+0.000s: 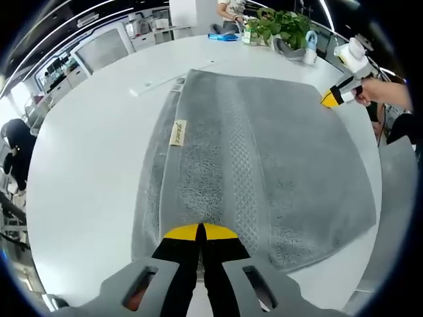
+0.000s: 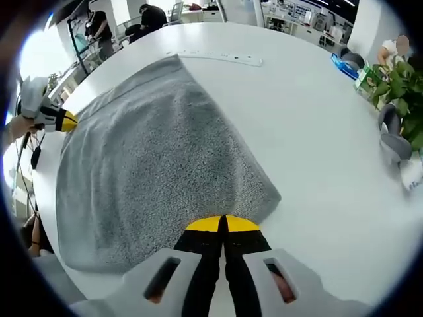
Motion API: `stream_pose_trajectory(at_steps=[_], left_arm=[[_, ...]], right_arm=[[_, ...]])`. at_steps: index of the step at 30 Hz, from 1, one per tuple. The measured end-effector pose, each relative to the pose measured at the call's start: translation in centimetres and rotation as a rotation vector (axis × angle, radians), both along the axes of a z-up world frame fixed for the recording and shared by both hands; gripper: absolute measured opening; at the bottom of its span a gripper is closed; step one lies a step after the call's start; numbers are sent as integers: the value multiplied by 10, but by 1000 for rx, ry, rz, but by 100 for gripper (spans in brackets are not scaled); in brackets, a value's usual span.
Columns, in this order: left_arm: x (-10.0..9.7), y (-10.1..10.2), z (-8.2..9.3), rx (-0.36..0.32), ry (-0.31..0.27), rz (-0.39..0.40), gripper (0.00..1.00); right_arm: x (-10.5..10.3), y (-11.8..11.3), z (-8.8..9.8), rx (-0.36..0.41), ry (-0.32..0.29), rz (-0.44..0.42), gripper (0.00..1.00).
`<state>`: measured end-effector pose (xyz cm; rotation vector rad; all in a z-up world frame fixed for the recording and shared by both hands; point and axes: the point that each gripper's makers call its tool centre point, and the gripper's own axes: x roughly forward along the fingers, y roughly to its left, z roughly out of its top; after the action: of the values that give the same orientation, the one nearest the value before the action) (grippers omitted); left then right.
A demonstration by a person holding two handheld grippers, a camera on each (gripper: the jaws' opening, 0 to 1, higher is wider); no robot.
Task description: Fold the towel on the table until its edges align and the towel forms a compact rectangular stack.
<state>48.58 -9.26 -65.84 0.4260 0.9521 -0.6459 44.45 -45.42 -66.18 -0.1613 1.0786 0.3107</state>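
Observation:
A grey towel [image 1: 264,158] lies flat on the round white table [image 1: 92,165], folded over, with a small tan label near its left fold. My left gripper [image 1: 200,231] is shut, pinching the towel's near edge. The right gripper [image 1: 336,97], held by a hand, comes in at the towel's far right corner. In the right gripper view the towel [image 2: 152,158] spreads away from my right gripper [image 2: 221,224], which is shut on its near edge close to a corner. The left gripper [image 2: 59,120] sits at the towel's far left corner there.
A white power strip [image 1: 165,78] lies on the table just beyond the towel. A potted plant [image 1: 281,26], a blue object [image 1: 223,37] and white items stand at the far edge. A person [image 1: 231,10] is beyond the table. Bare tabletop [image 2: 317,132] lies right of the towel.

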Motion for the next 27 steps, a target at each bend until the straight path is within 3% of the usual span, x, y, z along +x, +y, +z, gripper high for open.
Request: stream_pose_trajectory(at_steps=[7,18,27], left_arm=[[6,-2,0,-10,22,-14,1],[11,-5,0,16,17,-36,1],[20,-7,0,33,11,-49,1]], right_arm=[[-3,1,0,21,17,-11,0],[-9,3,-1,-68,-1,38,0],[-16,2,0,-88,5,36,0]])
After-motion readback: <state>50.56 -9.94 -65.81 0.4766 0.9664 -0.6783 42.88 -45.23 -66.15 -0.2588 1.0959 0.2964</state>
